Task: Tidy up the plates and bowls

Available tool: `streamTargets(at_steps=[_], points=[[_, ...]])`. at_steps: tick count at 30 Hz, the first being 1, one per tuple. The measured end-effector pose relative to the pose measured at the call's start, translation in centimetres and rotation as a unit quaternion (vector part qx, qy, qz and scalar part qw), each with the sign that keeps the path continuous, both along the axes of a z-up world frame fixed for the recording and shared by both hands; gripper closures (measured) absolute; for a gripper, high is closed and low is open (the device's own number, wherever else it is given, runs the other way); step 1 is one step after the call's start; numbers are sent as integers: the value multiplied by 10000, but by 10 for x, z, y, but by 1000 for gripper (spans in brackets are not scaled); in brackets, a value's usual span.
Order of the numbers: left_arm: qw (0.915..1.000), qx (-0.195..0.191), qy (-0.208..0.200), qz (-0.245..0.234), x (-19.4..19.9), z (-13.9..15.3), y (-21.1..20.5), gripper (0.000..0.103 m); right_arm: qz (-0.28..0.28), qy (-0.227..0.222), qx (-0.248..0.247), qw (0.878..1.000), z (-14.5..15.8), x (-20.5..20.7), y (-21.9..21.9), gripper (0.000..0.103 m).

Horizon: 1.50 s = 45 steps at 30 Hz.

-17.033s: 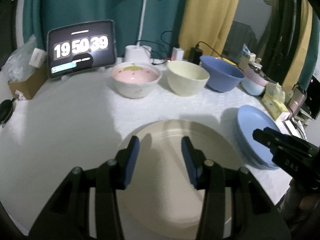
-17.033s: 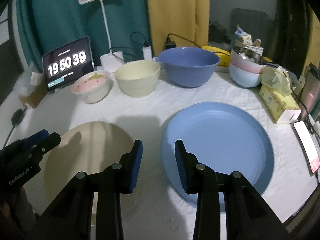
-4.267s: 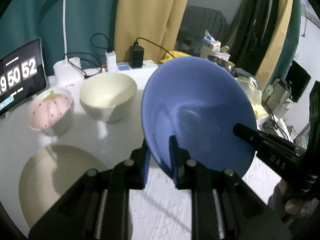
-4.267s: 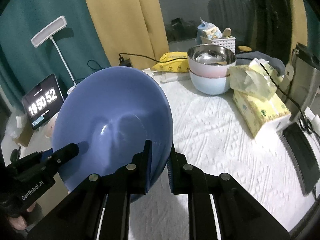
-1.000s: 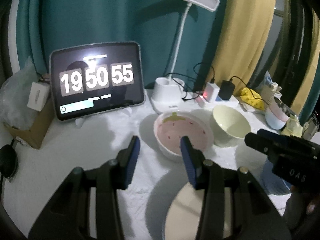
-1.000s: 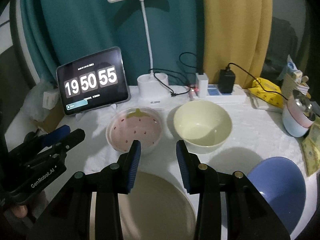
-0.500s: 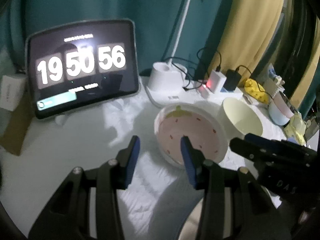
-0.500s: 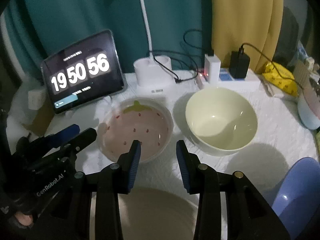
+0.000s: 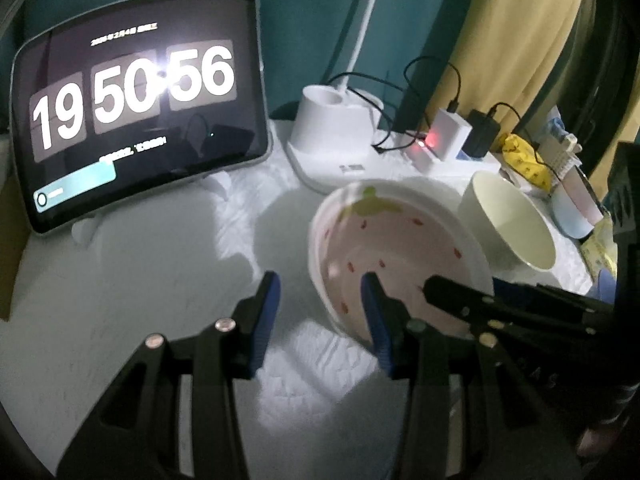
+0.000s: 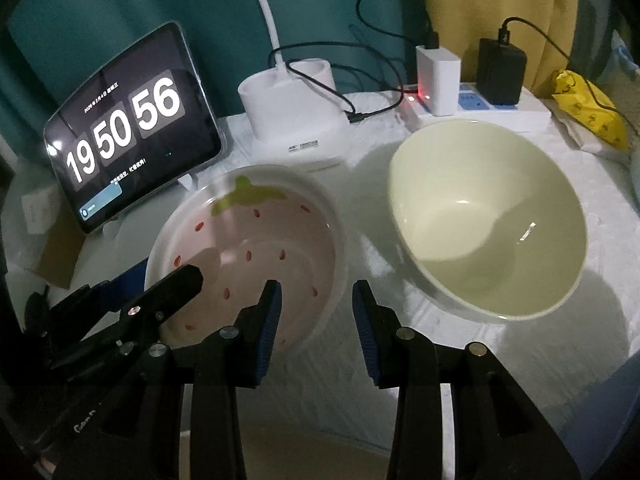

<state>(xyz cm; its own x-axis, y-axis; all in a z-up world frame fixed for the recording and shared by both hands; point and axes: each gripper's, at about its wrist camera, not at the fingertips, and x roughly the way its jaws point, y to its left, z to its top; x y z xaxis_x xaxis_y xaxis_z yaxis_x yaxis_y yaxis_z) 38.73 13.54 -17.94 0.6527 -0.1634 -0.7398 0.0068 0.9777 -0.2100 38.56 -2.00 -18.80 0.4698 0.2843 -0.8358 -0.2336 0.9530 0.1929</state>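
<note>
**Both grippers set astride the strawberry bowl's rim**

The left gripper (image 9: pixel 320 284) was held spread apart, nothing yet clasped, with the near-left rim of the strawberry bowl (image 9: pixel 394 252) passing between its fingers: one blue pad lay inside the bowl, the other outside over the white tablecloth (image 9: pixel 132 280). The right gripper (image 10: pixel 314 292) was likewise parted and empty, its fingers set either side of the bowl's near-right rim. Whether any pad was already touching the wall could not be told.

For a sound grip, it was judged that each pair of pads should be pushed a little deeper over the rim before being closed, and that the two should be closed together and the lift kept level, since the glazed wall looked slick.

The bowl was seen mouth-up but tilted, its opening turned toward the cameras. Being round, it had no long axis; the green strawberry leaf pointed away from the tools.

Just beyond, to the right, the pale green bowl (image 10: pixel 488 220) stood apart from it, probably the nesting target. Farther off, the tablet clock (image 9: pixel 136 120) and lamp base (image 10: pixel 292 116) were seen.
</note>
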Motion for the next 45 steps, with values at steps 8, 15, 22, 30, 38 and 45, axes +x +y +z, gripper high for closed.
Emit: streamTargets(at_steps=[8, 15, 22, 30, 38, 45], points=[[10000, 9, 20, -73, 5, -9, -2, 60, 132, -39, 0, 9999, -11, 1, 5, 78], [9997, 146, -92, -154, -1, -6, -7, 75, 215, -166, -49, 9996, -5, -4, 7, 85], [9995, 181, -240, -117, -12, 5, -6, 77, 234, -223, -18, 9995, 5, -13, 7, 86], [9988, 147, -464, -110, -32, 27, -7, 77, 241, -481, 16, 9986, 30, -29, 4, 86], [9977, 116, -653, -116, -56, 48, -12, 77, 239, -702, 58, 9972, 52, -49, 0, 86], [9967, 136, -783, -163, -72, 62, -25, 77, 193, -862, 118, 9960, 70, -65, -14, 86]])
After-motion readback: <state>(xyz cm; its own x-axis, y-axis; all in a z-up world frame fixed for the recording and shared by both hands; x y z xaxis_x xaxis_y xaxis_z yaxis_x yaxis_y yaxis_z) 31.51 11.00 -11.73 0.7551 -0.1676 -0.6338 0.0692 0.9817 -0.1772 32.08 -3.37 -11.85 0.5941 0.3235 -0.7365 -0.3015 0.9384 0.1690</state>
